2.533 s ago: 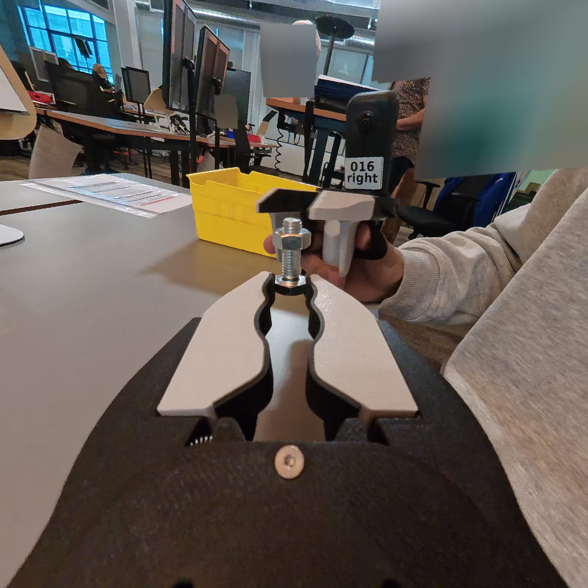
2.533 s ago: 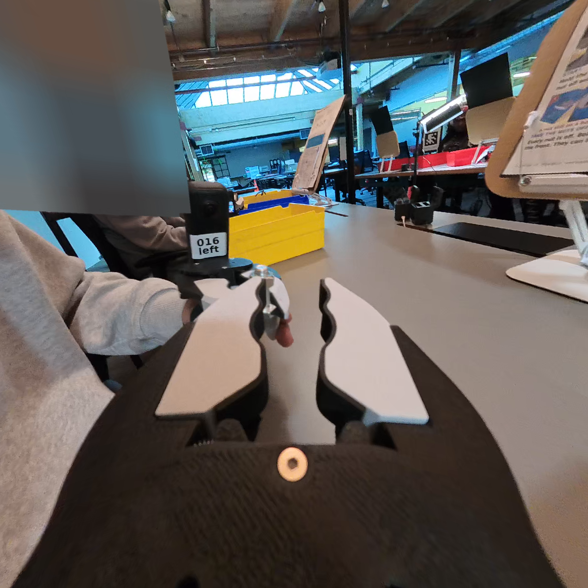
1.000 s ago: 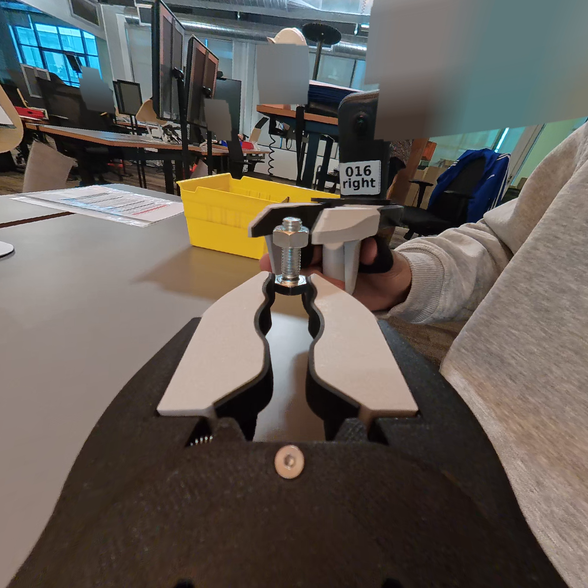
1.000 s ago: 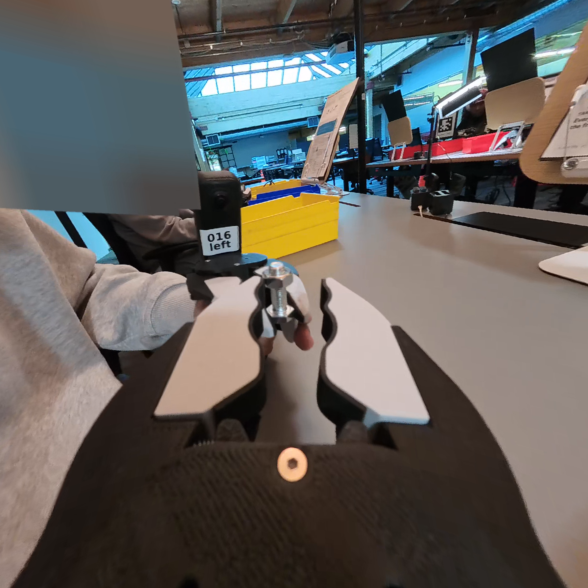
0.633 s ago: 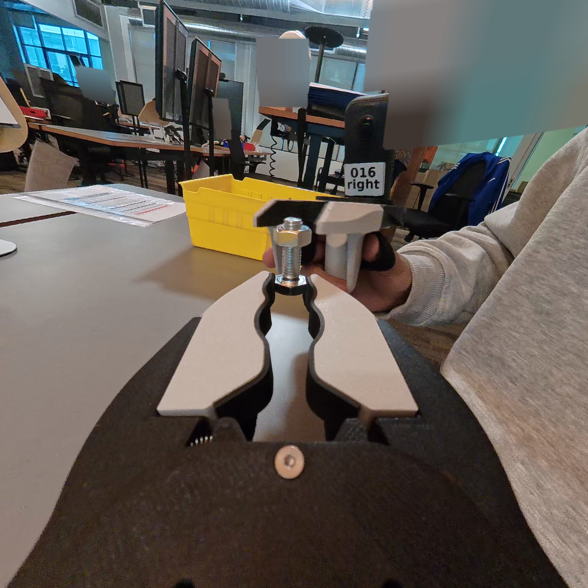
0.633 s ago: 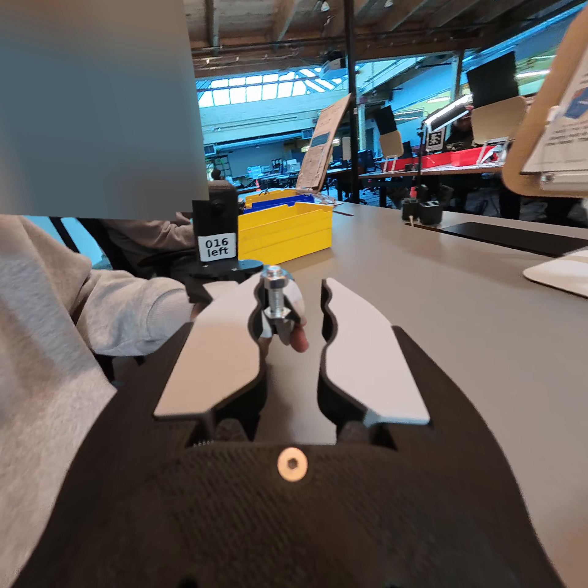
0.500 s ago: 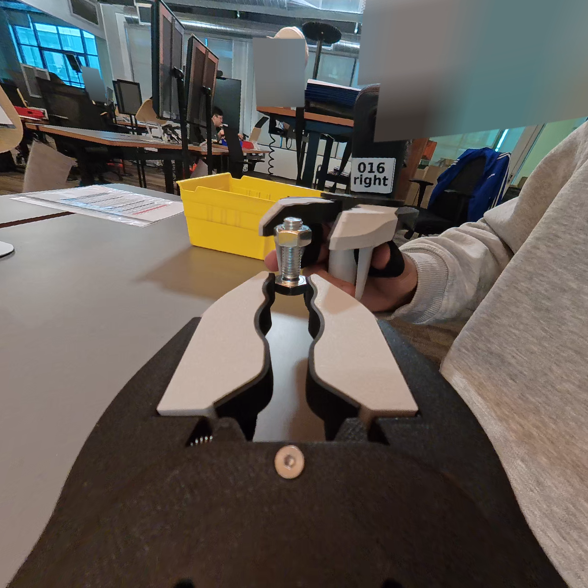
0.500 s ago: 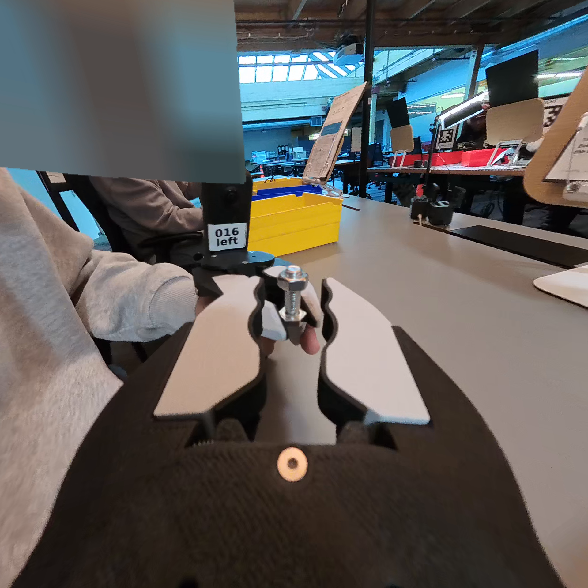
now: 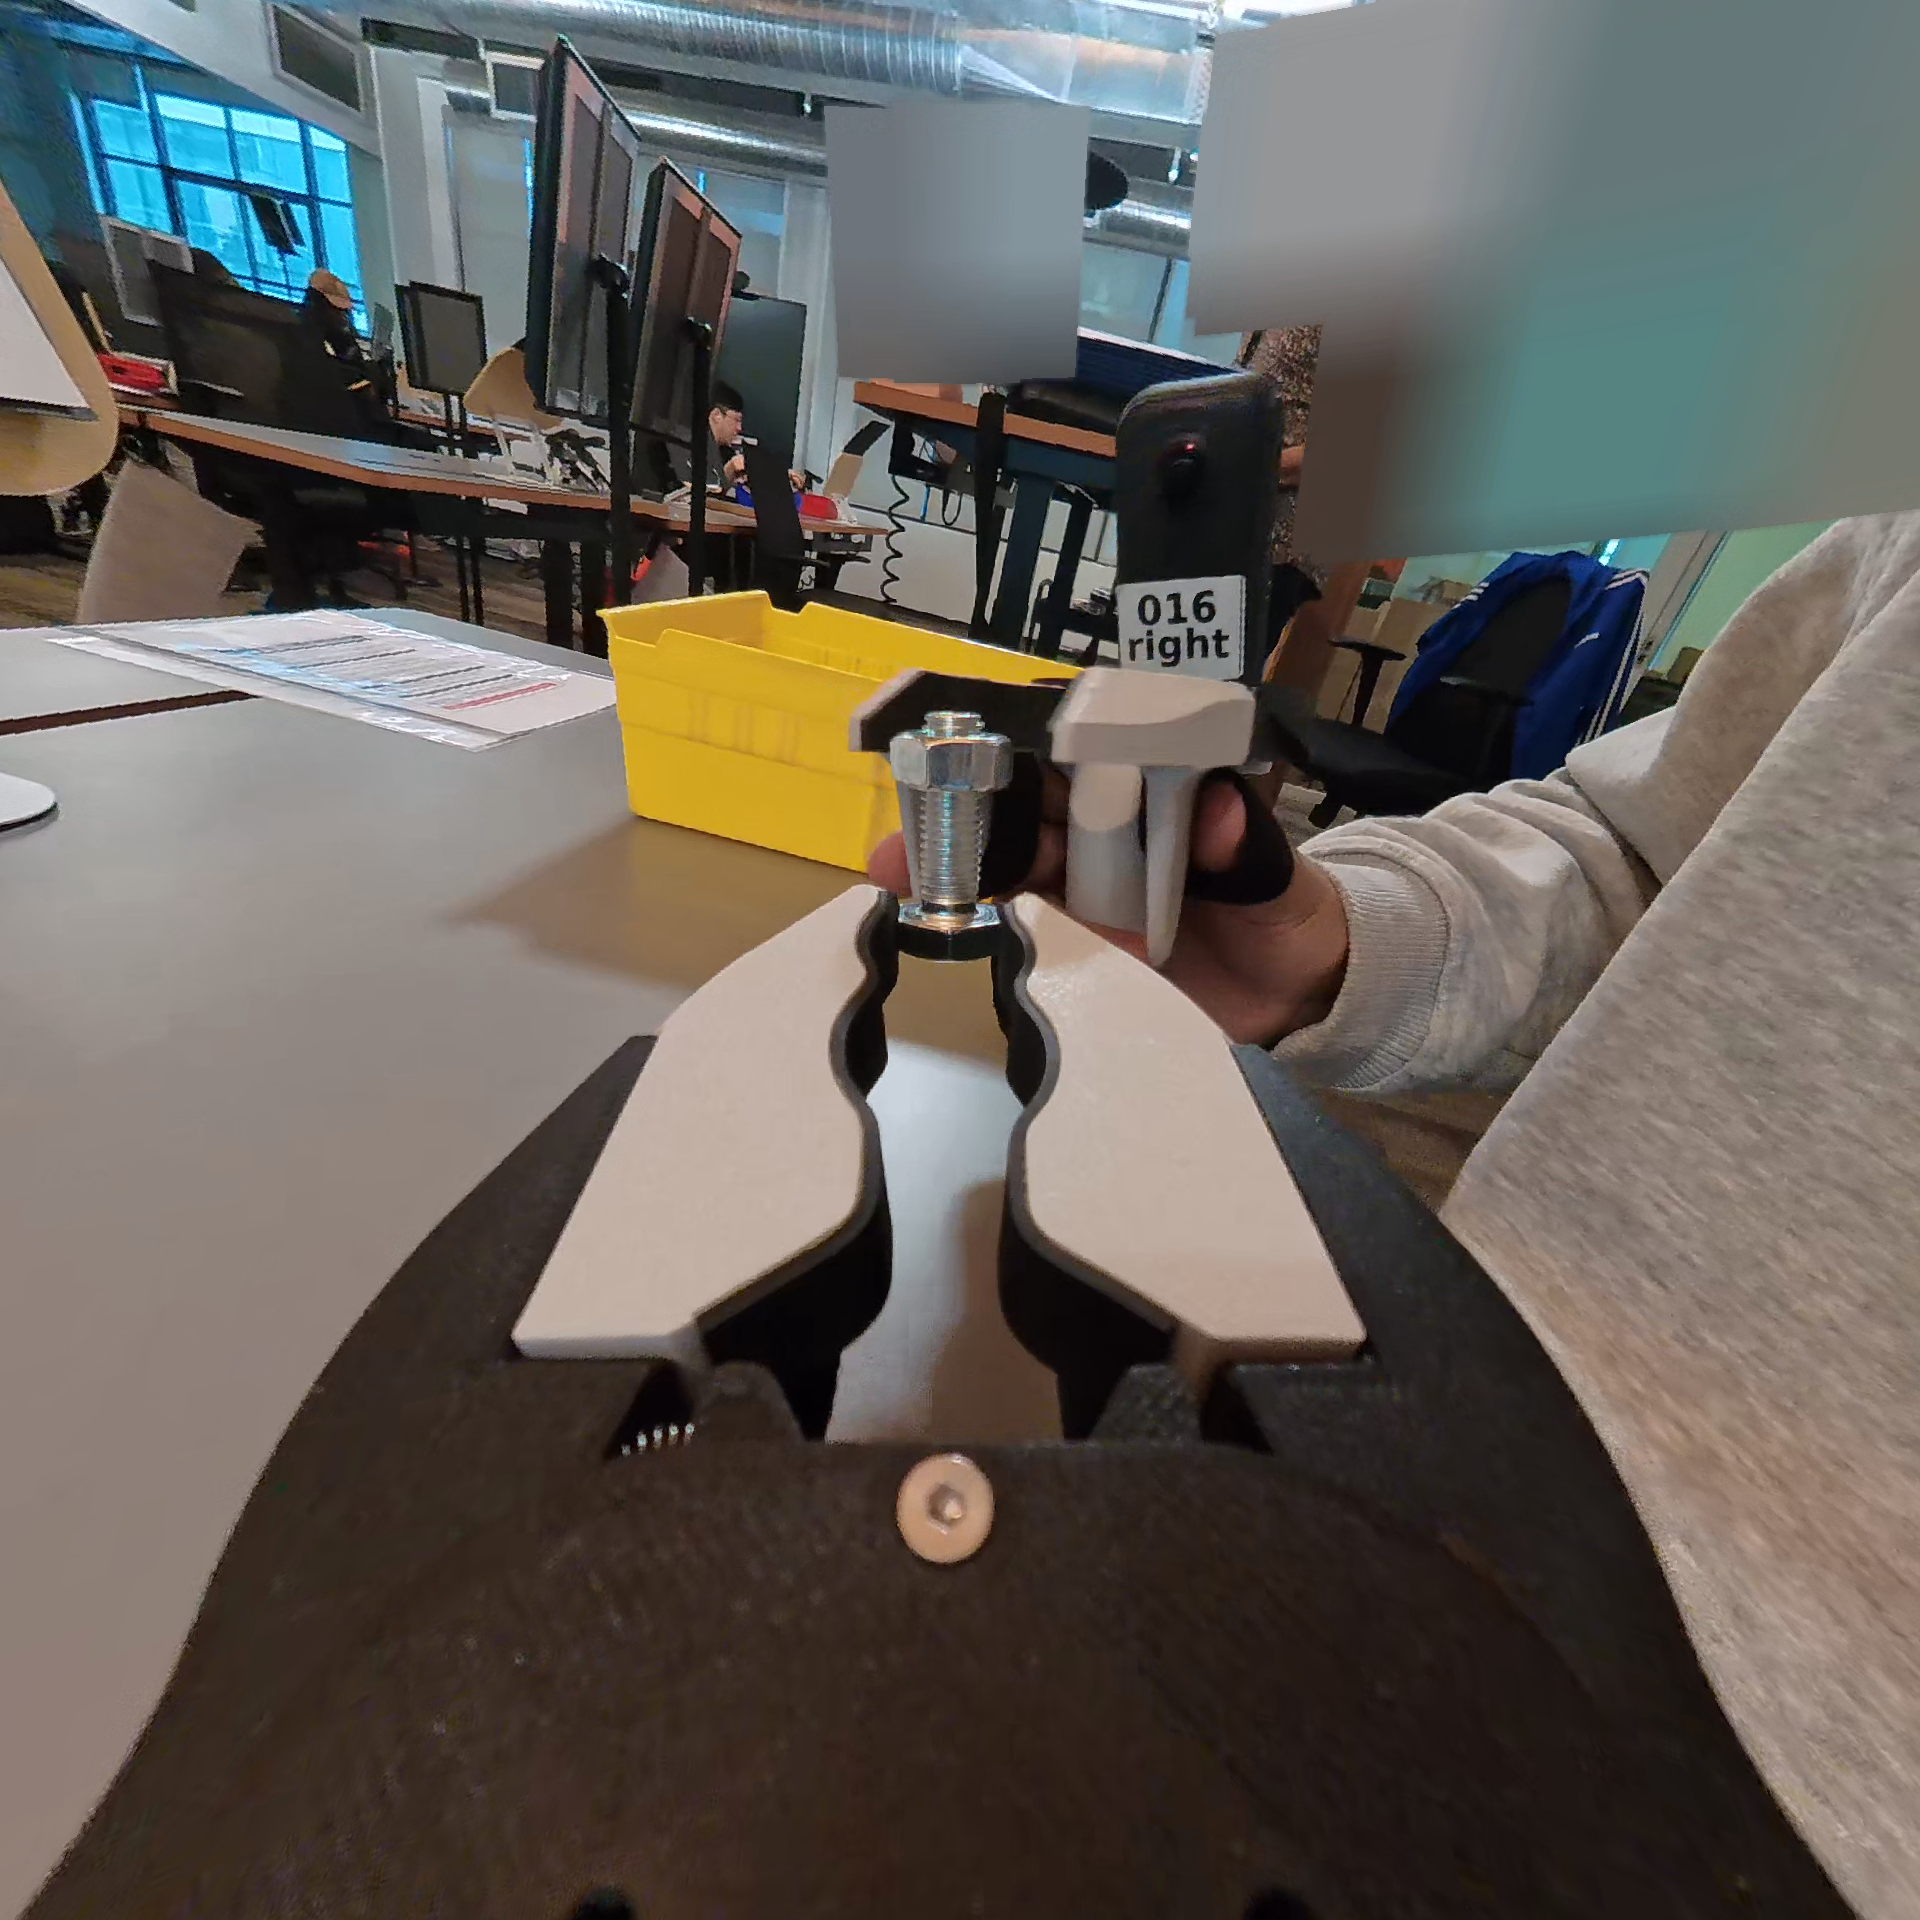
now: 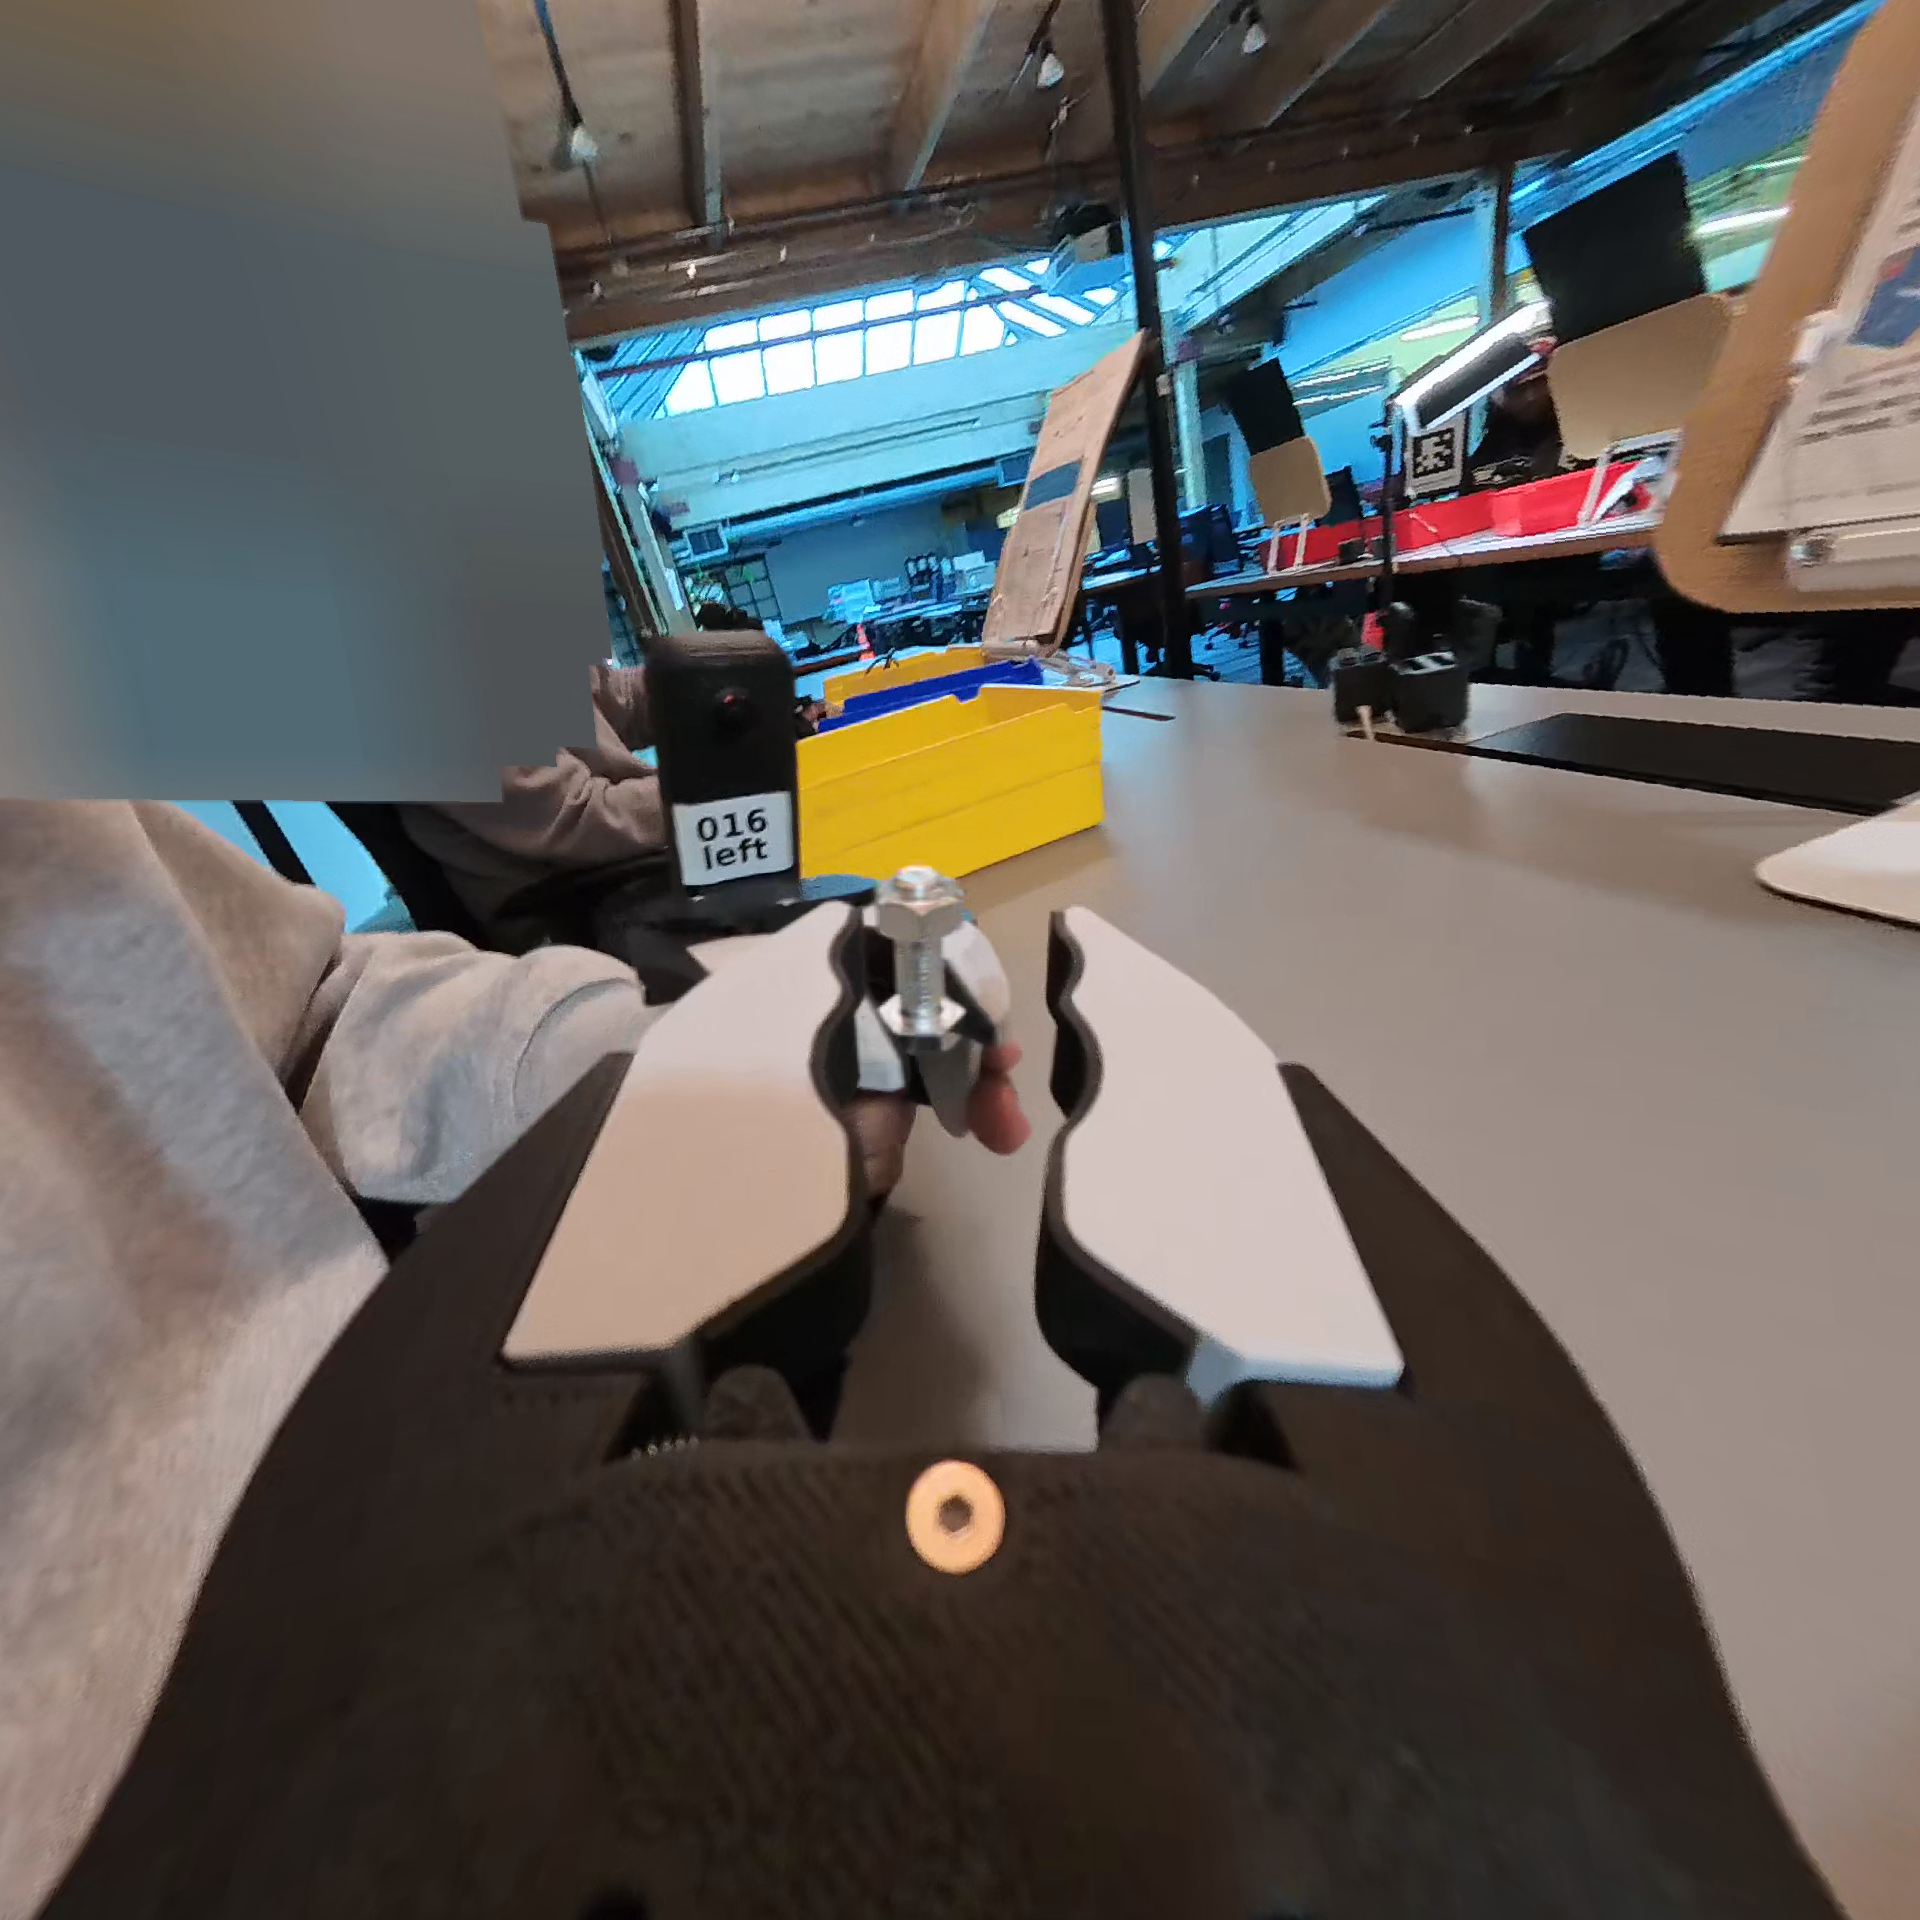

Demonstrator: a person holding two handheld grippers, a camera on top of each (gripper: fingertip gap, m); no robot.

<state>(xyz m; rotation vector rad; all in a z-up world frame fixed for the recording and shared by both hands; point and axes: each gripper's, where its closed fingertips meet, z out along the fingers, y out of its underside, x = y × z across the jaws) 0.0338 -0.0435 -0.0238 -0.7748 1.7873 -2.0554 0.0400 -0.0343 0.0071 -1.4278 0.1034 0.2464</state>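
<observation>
Your two grippers meet over the grey table (image 9: 260,987), with one bolt between them.

Largest first: the yellow bin (image 9: 748,748) sits on the table at 12 o'clock in your left wrist view, behind the bolt. Your left gripper (image 9: 943,940) has its fingertips closed around the base of the upright bolt (image 9: 945,831), whose hex nut (image 9: 951,767) sits at the top of the thread. Your right gripper (image 10: 951,935) faces it with fingers spread apart, holding nothing; the bolt (image 10: 916,966) stands just beyond its left fingertip, at 12 o'clock.
</observation>
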